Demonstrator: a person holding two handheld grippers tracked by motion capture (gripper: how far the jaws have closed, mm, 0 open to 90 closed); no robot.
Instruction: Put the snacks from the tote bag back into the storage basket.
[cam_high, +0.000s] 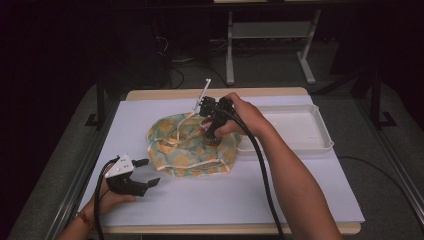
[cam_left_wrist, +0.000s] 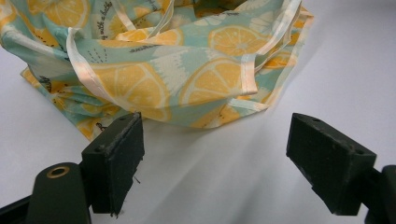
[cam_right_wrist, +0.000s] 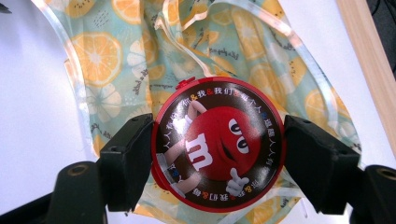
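In the high view, a white sheet covers the table, and on it lies a crumpled bag printed with orange slices. The right gripper points down over the bag's right part, gripped by the right hand, with a red tin seen dimly between its jaws. A white tray sits just right of the bag, touching or nearly touching its edge; the right forearm crosses in front of the tray's near left corner. A thin white stick slants up behind the gripper. The left gripper rests low at the sheet's near left, held by the left hand, jaws spread and aimed toward the bag's near edge, a little apart from it. A black cable trails from the right gripper along the forearm.

In the left gripper view, the two black jaws stand wide apart with nothing between them but white sheet. The bag lies just beyond, its near fold close above the left jaw; pale ribbon handles edge the cloth.

In the right gripper view, the jaws are clamped on the round red tin, one on each side of its rim. The lid bears a red cartoon candy figure ringed with small characters. The tin hangs over the bag, which spreads under and beyond it. A strip of the table's wooden edge runs at the right.
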